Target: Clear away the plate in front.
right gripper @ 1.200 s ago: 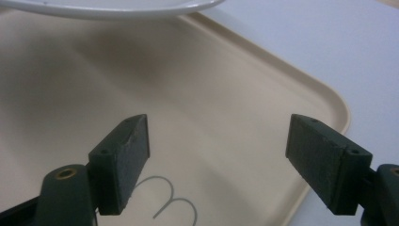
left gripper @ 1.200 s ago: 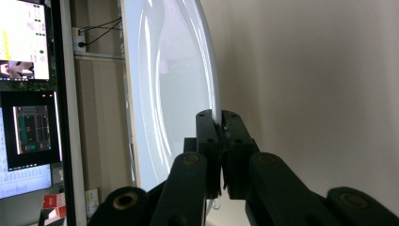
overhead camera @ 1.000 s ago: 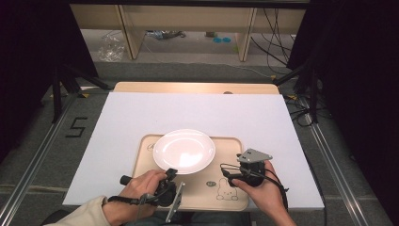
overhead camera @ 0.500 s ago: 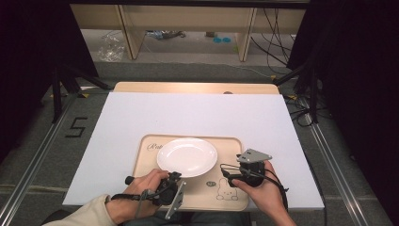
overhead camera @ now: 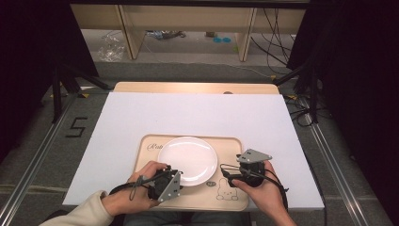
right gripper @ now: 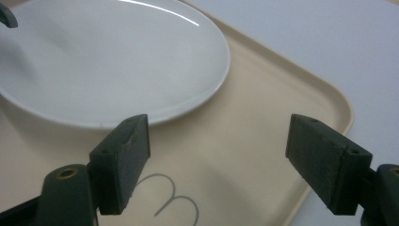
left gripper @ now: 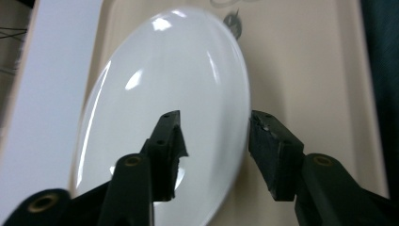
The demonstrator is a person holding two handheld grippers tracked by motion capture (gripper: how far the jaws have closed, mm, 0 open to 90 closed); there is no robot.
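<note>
Resting flat on the beige tray [overhead camera: 141, 157], a white plate [overhead camera: 187, 160] is seen; its near rim is straddled, ungripped, by the parted jaws of the left gripper [left gripper: 215, 136]; the right gripper [right gripper: 218, 160] is held wide beside it.

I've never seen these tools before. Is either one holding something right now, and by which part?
Nothing is gripped. The left gripper stands open astride the white plate's near rim; the right gripper is open over the tray.
</note>
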